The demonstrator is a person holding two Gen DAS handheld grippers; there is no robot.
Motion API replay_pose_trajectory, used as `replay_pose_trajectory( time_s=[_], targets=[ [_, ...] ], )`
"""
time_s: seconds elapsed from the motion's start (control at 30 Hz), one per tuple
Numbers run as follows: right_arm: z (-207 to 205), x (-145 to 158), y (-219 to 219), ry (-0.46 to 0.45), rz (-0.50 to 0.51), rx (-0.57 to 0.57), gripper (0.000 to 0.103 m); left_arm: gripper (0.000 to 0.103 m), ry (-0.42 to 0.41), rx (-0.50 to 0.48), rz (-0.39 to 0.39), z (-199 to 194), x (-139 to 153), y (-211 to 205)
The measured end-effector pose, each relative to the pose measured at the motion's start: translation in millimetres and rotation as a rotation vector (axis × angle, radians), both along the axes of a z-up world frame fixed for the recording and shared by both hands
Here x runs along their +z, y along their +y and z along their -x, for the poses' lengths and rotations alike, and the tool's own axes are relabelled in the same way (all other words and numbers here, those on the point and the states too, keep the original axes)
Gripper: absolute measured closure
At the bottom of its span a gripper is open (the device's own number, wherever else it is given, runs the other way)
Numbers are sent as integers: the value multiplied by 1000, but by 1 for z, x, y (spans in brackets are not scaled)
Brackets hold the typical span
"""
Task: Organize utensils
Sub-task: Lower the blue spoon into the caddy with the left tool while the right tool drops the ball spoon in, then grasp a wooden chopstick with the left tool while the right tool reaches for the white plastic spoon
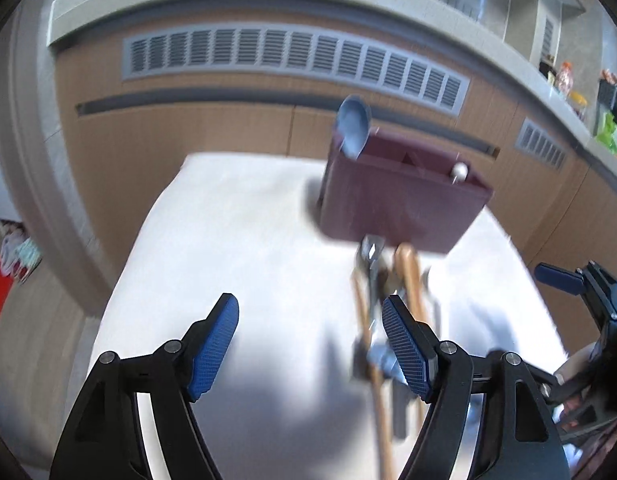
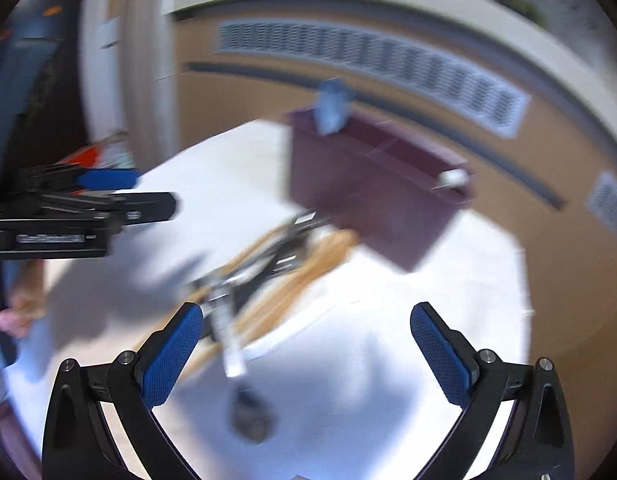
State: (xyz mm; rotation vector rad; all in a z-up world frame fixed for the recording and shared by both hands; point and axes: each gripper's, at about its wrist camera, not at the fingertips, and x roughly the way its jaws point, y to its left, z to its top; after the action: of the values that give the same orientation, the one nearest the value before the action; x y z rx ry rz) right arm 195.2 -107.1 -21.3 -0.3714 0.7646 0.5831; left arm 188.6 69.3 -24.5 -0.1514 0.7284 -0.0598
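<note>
Covering the table [image 1: 236, 248], white cloth, wooden cabinets [image 1: 212, 128] behind

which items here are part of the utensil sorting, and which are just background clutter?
Job:
- maroon organizer box
- blue spoon standing in it
- white-tipped utensil in it
- loose utensil pile on the white table

Background:
- bottles and packets on the counter
- wall vent

Left gripper [image 1: 310, 344] and right gripper [image 2: 307, 354], both wide apart, empty.
</note>
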Motion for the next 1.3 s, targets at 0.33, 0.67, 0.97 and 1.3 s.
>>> replay_pose_trajectory(
  time_s=[0.33, 0.67, 0.97, 1.3],
  targets=[
    [-10, -32, 30, 175, 24, 109, 85, 27, 36, 32, 38, 30, -19, 25],
    [-21, -38, 46, 195, 66, 112, 88, 27, 82, 35, 97, 23, -29, 33],
    [-21, -21, 14, 174, -15, -5, 95, 27, 105, -28, 97, 23, -32, 18],
    [-29, -15, -64, 180, -83, -230, 97, 50, 155, -278, 111, 10, -27, -34]
  ],
)
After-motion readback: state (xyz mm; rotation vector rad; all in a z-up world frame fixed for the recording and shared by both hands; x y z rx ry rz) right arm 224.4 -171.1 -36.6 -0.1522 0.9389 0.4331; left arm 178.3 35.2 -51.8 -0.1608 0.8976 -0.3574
